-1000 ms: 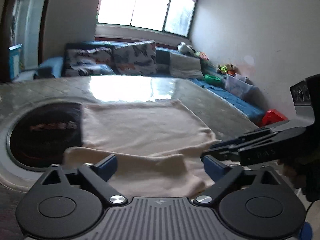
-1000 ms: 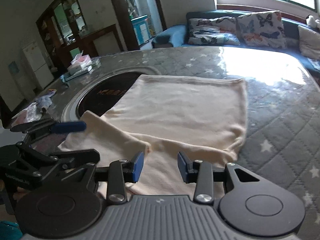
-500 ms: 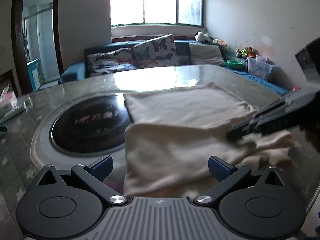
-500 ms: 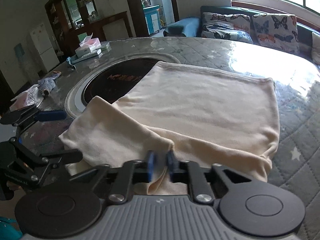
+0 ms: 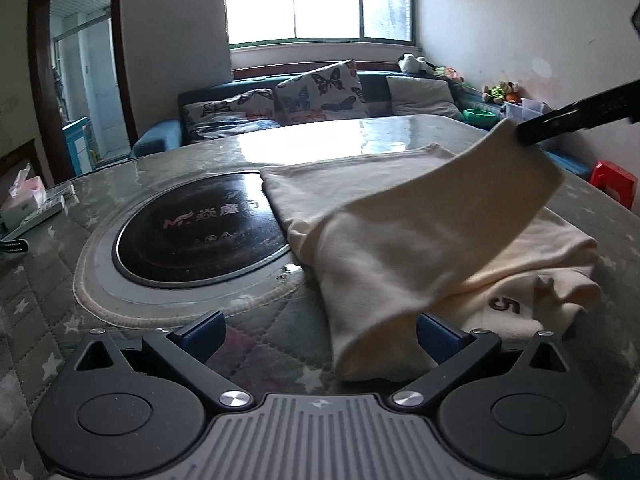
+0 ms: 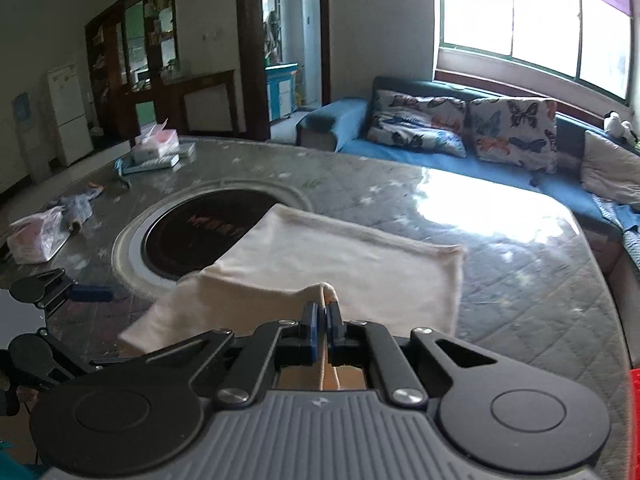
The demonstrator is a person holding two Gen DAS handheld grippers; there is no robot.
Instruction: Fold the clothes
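A cream garment (image 5: 384, 200) lies spread on the quilted table, partly over a round black cooktop (image 5: 196, 232). Its sleeve (image 5: 420, 248) hangs in the air, rising to the upper right. My right gripper (image 6: 323, 320) is shut on the sleeve's end (image 6: 326, 292), with cloth pinched between the blue pads; in the left wrist view it (image 5: 524, 136) shows as a black bar at the sleeve's tip. My left gripper (image 5: 320, 332) stands open low over the table's near edge. The sleeve's lower fold lies between its blue fingertips (image 5: 204, 330), which do not touch it.
A tissue box (image 6: 156, 146) and flat packets sit at the table's far left, with a plastic bag (image 6: 36, 234) nearer. A blue sofa with butterfly cushions (image 6: 512, 134) runs behind the table. A red stool (image 5: 614, 182) stands off the right edge.
My right gripper shut on the sleeve's end and lifted it up off the garment. My left gripper moved left and lower, and stayed open.
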